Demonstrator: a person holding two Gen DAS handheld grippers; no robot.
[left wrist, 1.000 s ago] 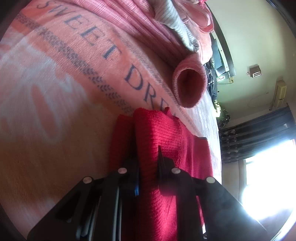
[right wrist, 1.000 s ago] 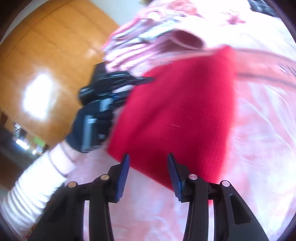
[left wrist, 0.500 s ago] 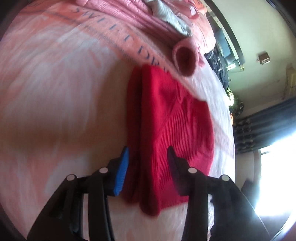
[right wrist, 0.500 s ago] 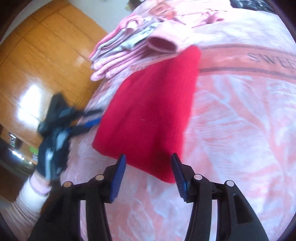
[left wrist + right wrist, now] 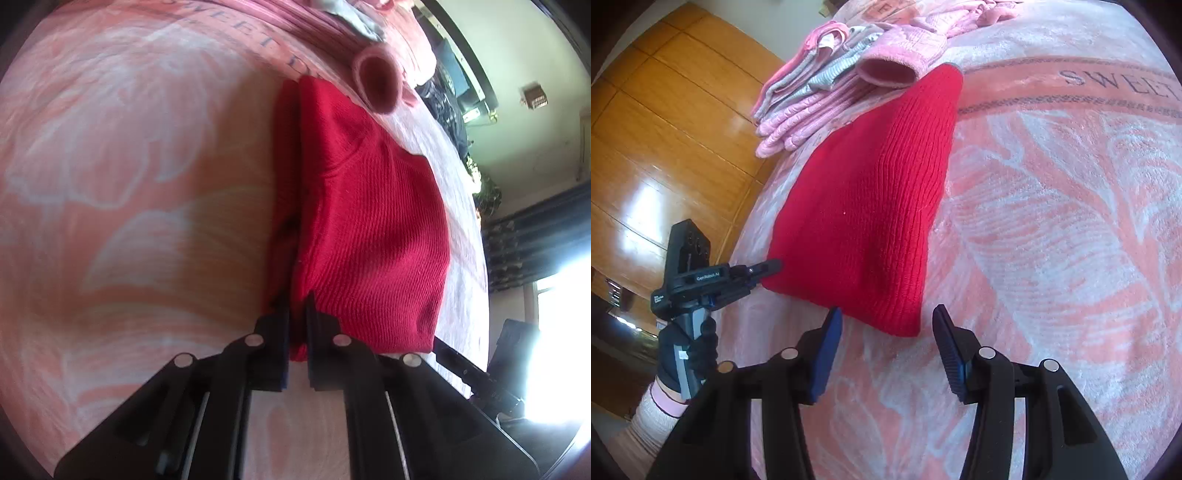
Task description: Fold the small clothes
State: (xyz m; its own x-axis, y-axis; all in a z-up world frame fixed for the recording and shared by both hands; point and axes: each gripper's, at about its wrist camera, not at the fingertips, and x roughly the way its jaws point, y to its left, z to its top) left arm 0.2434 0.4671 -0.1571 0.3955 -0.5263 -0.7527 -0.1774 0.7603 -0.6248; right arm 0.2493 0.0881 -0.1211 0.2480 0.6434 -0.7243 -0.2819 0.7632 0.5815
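Pink floral blanket (image 5: 140,206) covers the bed. Left wrist view: left gripper (image 5: 295,314), jaws nearly closed, pinches the red knit garment (image 5: 369,229) at its near edge. Right wrist view: right gripper (image 5: 886,325) hangs wide open, empty, just short of the garment's corner; pulling one-handed could undo the fold.

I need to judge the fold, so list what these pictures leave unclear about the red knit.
- Underside and inner layers of the red knit: hidden by its own top layer, both views.
- Which layers the left tool pinches: covered by its fingers, left view.
- Right tool: open, short of the hem.
- Pink clothes pile: cut off by the edge, left view.
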